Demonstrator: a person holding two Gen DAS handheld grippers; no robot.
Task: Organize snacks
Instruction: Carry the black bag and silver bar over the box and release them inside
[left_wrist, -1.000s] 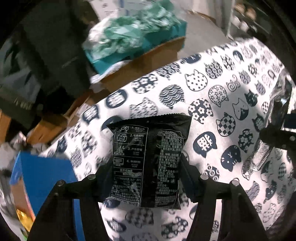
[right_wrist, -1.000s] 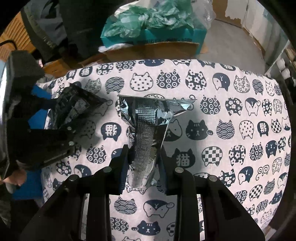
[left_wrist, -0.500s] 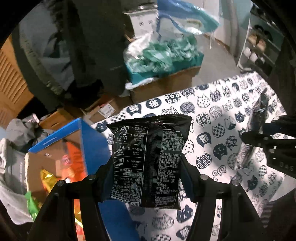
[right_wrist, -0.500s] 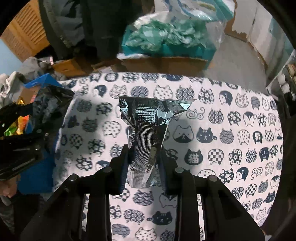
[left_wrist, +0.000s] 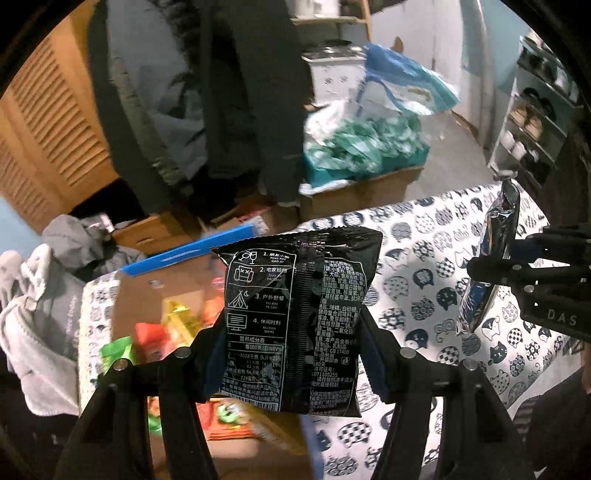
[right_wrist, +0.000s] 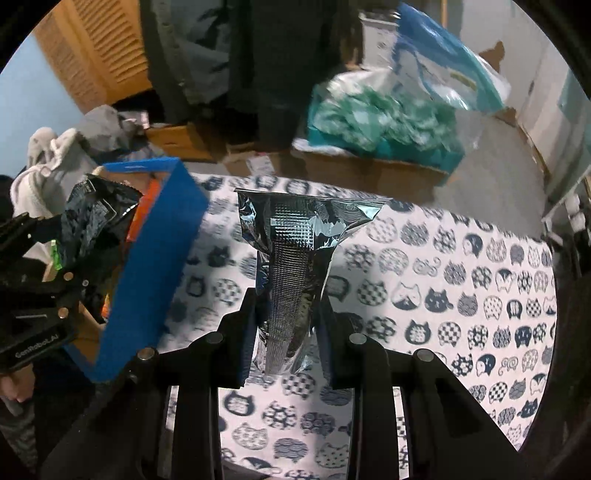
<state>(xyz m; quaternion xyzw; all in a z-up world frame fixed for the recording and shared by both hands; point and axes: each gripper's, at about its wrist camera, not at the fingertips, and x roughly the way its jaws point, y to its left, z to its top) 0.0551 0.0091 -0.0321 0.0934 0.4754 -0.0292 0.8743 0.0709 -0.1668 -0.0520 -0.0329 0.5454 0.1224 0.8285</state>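
My left gripper is shut on a black snack bag with white print, held in the air over the open blue box, which holds several colourful snack packs. My right gripper is shut on a crumpled silver foil snack bag, held above the cat-print tablecloth. The right gripper and silver bag also show at the right of the left wrist view. The left gripper with the black bag shows over the blue box in the right wrist view.
Beyond the table's far edge stand cardboard boxes with green and blue plastic bags. Grey clothing lies at the left. A dark coat hangs behind. A shoe rack stands at the right.
Both grippers have risen and swung left with their bags. The left gripper's black bag now hangs over the blue box; the box has come closer in the right wrist view.
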